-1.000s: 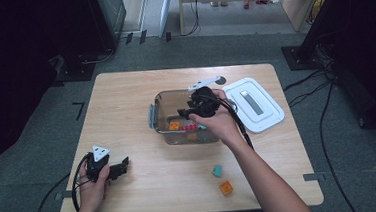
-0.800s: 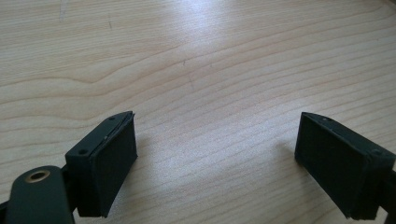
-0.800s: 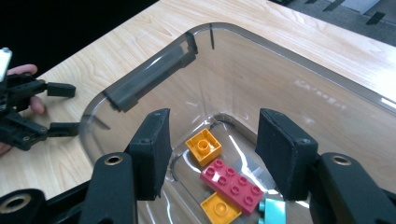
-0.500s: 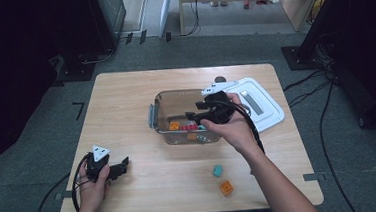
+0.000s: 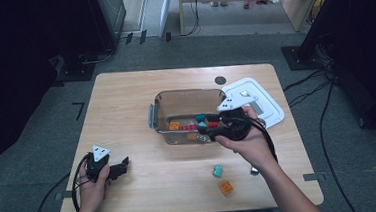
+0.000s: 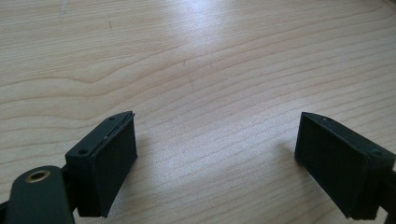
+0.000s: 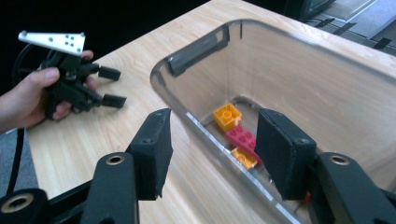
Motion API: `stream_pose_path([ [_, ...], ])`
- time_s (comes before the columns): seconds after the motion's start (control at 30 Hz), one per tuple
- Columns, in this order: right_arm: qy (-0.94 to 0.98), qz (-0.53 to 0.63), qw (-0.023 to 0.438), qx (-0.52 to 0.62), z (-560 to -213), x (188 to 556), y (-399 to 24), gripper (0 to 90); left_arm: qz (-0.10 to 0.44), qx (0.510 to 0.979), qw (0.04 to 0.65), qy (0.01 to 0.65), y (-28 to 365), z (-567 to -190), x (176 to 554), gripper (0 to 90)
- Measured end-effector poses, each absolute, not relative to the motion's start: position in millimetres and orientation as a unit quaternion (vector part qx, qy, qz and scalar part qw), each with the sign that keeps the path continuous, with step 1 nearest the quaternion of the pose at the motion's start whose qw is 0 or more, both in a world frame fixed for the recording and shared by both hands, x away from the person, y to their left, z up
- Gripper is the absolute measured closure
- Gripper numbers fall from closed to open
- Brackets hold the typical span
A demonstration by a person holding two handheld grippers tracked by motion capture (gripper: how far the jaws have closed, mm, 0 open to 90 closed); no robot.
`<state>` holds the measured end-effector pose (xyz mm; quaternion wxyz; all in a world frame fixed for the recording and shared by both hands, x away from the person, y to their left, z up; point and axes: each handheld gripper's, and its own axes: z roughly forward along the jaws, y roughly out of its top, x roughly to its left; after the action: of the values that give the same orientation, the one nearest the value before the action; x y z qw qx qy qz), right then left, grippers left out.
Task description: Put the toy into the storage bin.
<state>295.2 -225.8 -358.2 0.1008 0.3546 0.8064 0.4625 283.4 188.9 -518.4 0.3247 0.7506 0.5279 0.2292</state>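
The right gripper [image 5: 203, 128] hangs over the near wall of the clear box [image 5: 162, 104], and its fingers [image 7: 152, 148] are apart with nothing between them. Inside the box lie a yellow brick [image 7: 227, 115] and a pink brick [image 7: 243, 138]. A teal brick [image 5: 218, 171] and an orange brick [image 5: 226, 187] lie on the worktop [image 5: 125, 100] nearby. The left gripper [image 5: 122, 166] rests low on the worktop, fingers [image 6: 109, 163] wide apart and empty.

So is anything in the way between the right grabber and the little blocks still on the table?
Nothing visible. The right gripper, open and empty, hangs over the bin's near wall; bare wood lies between it and the teal block and orange block.
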Motion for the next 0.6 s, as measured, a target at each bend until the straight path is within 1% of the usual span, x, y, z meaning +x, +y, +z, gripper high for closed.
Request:
stream_pose_path([
  [0.27, 0.812, 0.46, 0.095, 0.346, -377.0, 271.4, -242.2, 49.4, 0.229, 0.751, 0.325, 0.528, 188.9, -518.4, 283.4, 12.8],
  [0.6, 0.823, 0.452, 0.075, 0.334, -417.7, 253.1, -254.3, 52.2, 0.23, 0.751, 0.325, 0.528, 188.9, -518.4, 283.4, 12.8],
])
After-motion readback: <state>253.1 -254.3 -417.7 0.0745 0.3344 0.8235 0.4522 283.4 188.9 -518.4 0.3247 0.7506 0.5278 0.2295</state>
